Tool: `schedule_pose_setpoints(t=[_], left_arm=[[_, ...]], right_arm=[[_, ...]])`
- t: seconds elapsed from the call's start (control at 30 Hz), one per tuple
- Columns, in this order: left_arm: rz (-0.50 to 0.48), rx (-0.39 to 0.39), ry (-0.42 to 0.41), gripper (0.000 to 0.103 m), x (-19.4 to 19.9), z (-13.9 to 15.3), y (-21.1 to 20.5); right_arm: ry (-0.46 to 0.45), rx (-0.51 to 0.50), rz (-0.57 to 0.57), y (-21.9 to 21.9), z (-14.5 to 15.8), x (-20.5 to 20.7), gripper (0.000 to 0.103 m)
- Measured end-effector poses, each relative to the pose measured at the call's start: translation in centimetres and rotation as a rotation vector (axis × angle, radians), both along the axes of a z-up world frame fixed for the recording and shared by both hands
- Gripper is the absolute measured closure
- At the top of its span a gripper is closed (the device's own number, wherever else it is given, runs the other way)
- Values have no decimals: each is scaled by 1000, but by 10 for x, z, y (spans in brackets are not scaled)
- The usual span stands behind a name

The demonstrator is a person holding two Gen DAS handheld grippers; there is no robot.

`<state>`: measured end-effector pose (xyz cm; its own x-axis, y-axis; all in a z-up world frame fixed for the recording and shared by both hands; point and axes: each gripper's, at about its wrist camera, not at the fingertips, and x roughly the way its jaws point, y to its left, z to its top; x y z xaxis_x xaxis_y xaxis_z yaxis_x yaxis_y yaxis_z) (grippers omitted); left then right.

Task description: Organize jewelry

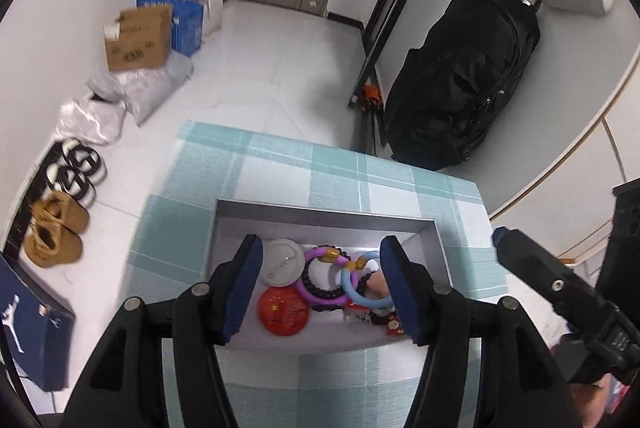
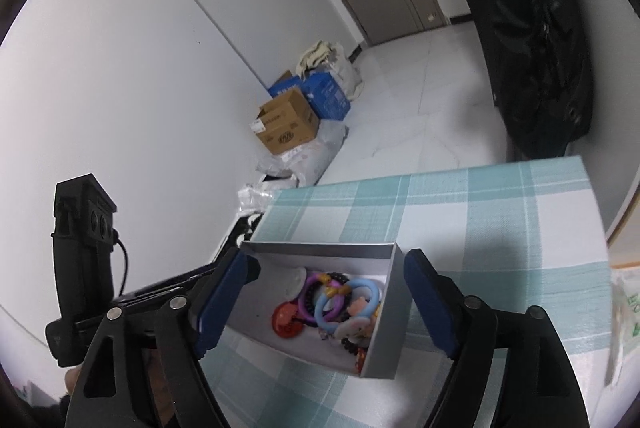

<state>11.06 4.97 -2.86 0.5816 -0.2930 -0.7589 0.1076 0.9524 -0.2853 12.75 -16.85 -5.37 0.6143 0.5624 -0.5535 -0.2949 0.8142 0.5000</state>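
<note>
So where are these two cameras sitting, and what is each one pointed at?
Left wrist: rides on the left gripper, looking down between its open fingers into the grey box of jewelry; the right gripper shows at the right edge.
Right wrist: rides on the right gripper, open, looking at the grey box from the side; the left gripper's body shows on the left.
Shared: the box, the blue ring, the checked cloth, the cardboard box.

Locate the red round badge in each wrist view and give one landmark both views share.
Left wrist: the red badge lies low in the grey box, just right of the gripper's left finger.
Right wrist: the red badge sits at the box's near left, below the purple ring.
Shared landmark: the light blue ring.
</note>
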Motion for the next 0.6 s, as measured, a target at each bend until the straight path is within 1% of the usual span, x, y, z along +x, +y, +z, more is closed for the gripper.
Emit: schedule_pose_setpoints(t=[0.13, 0.2, 0.23, 0.27, 0.5, 0.57, 0.6], left_arm=[[17, 57, -58, 46, -11, 6, -2], [18, 70, -84, 42, -16, 9, -2], [23, 75, -94, 39, -19, 11, -2], [25, 76, -107, 38, -22, 13, -1], [42, 82, -186, 34, -39, 25, 0], [50, 86, -215, 27, -44, 30, -1], [56, 89, -231, 26, -47, 32, -2]], right_arm=[[-54, -19, -11, -1, 9, -14, 16], [-93, -33, -7, 0, 14, -24, 16], [-106, -39, -5, 2, 16, -26, 16], [-117, -43, -1, 4, 17, -29, 16], [-210, -106, 29, 13, 28, -54, 11], [-235, -123, 33, 15, 29, -62, 9], [-244, -130, 35, 15, 30, -66, 8]])
